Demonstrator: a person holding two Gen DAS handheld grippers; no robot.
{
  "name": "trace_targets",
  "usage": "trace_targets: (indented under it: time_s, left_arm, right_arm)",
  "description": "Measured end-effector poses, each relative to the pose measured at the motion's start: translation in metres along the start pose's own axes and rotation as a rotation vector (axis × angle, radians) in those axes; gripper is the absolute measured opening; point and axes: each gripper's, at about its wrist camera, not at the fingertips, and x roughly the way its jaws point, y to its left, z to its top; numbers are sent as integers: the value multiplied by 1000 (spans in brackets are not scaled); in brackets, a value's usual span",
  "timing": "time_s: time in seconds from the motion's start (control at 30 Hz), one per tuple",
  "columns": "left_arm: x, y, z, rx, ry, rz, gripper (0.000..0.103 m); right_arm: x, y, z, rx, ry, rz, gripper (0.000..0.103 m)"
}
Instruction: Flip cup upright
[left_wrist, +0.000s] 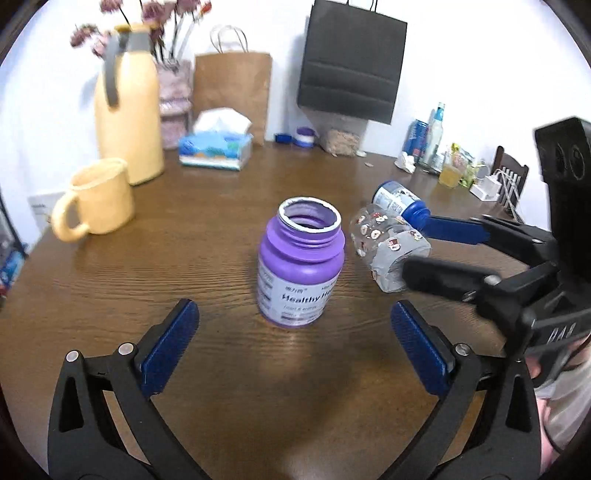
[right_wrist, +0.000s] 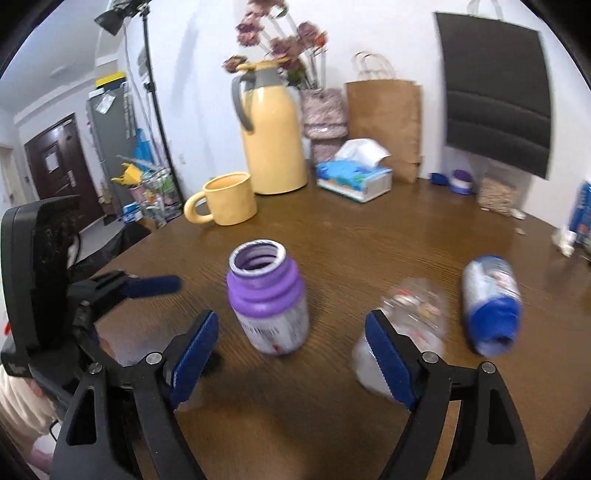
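Right up against the left wrist lens, the left gripper (left_wrist: 295, 339) has its blue pads spread wide with nothing between them, hovering over the wooden table (left_wrist: 221, 406). Just past it, dead centre, sits an open purple bottle (left_wrist: 301, 266), upright, no lid.

The clear cup (left_wrist: 388, 247) with little printed stickers is right of centre, lying on its side, long axis running from upper left to lower right. The right gripper (left_wrist: 421, 251) partly covers its lower right end, so I can't tell whether that end is the mouth. In the right wrist view the cup (right_wrist: 406, 325) is a smeared blur at the right pad, fingers apart; contact unclear. A blue-capped bottle (right_wrist: 491, 302) lies just beyond.
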Motion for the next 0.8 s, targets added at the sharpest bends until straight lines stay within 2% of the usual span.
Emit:
trace_targets:
  time_s: [0.17, 0.33, 0.53, 0.7, 0.8]
  left_arm:
    - [-39, -3, -9, -19, -57, 13, 103]
    - [-79, -14, -29, -32, -98, 104, 103]
    - [-116, -33, -65, -69, -59, 163, 103]
    - [-119, -51, -86, -32, -14, 199, 103]
    - [-119, -61, -96, -6, -1, 209, 103]
  right_arm:
    - [-49, -4, -25, 59, -3, -92, 85]
    - [-92, 5, -58, 135, -1, -151, 85]
    - [-136, 25, -99, 229, 15, -172, 85]
    - [-149, 46, -133, 242, 40, -334, 85]
    - [-146, 51, -144, 276, 46, -333, 85]
